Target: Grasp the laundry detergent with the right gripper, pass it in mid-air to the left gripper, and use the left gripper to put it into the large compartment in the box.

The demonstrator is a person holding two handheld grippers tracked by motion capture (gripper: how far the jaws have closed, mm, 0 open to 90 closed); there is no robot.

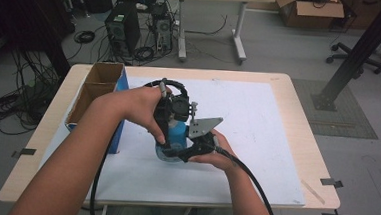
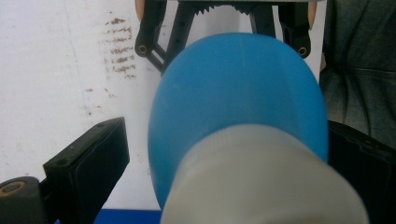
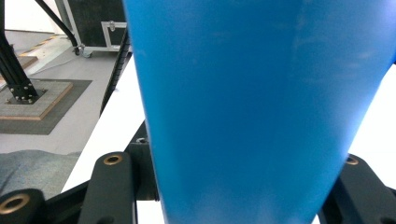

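**Blue bottle held between both claws, cap still on**

Blue bottle (image 1: 172, 136) sits mid-worktop (image 1: 279, 93) on the white sheet (image 1: 257, 131), near edge side. Right claw (image 1: 188, 152) is clamped on the bottle's lower body; in the right gripper view both jaws press its sides. Left claw (image 1: 170, 111) comes from the far-left at the white cap (image 2: 261, 182); jaws stand apart either side, no clear contact, so spread. Judgement: early stage, bottle secured, cap not yet gripped or turned; uncapping looks left to do. Bottle contents can't be told. Cardboard box (image 1: 97, 89) at left of worktop, two compartments, both look empty.
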